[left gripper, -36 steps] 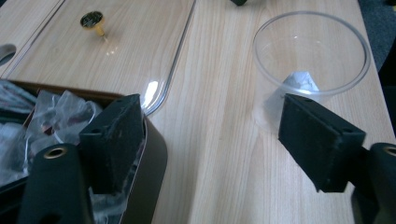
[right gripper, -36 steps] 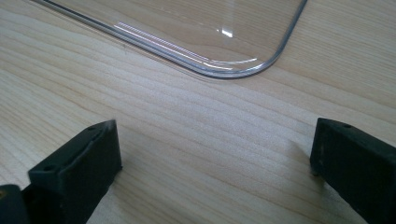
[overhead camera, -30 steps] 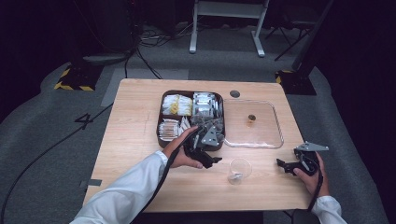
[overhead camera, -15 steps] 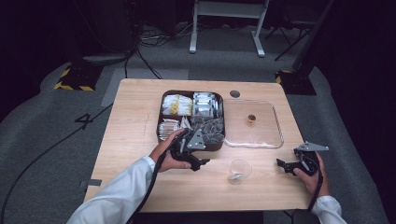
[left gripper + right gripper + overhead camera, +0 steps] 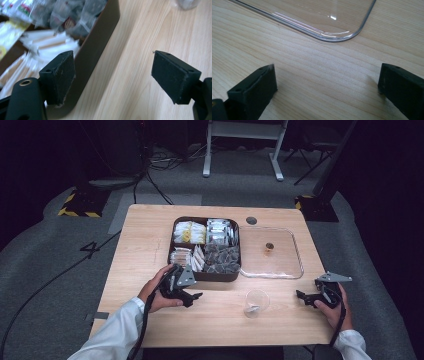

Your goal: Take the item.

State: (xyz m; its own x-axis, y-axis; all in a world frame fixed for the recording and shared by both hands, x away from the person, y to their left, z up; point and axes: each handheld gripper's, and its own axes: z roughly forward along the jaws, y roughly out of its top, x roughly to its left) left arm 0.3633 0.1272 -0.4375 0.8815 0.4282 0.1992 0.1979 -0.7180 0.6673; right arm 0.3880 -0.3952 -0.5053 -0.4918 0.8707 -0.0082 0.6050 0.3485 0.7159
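Note:
A dark brown compartment box (image 5: pixel 216 276) of wrapped packets stands mid-table; its rounded corner wall (image 5: pixel 96 47) runs between my left jaws. My left gripper (image 5: pixel 192 298) (image 5: pixel 113 75) is open and empty, low over the wood at the box's front left corner. A clear lid (image 5: pixel 281 263) with a small brown knob (image 5: pixel 269 248) lies right of the box; its rounded corner (image 5: pixel 329 22) is ahead of my right gripper (image 5: pixel 327 85). That right gripper (image 5: pixel 302 296) is open and empty near the table's right front. A small clear cup (image 5: pixel 256 302) stands between the grippers.
White and yellow packets (image 5: pixel 189 232) fill the box's back left compartment, dark sachets (image 5: pixel 222 257) the front right. A round cable hole (image 5: pixel 251 220) sits behind the lid. Bare wood (image 5: pixel 140 250) lies left of the box. The table's right edge is close to the right hand.
My left gripper has drawn back from the box's front edge, moving left and toward the person. The right gripper and the cup have stayed put.

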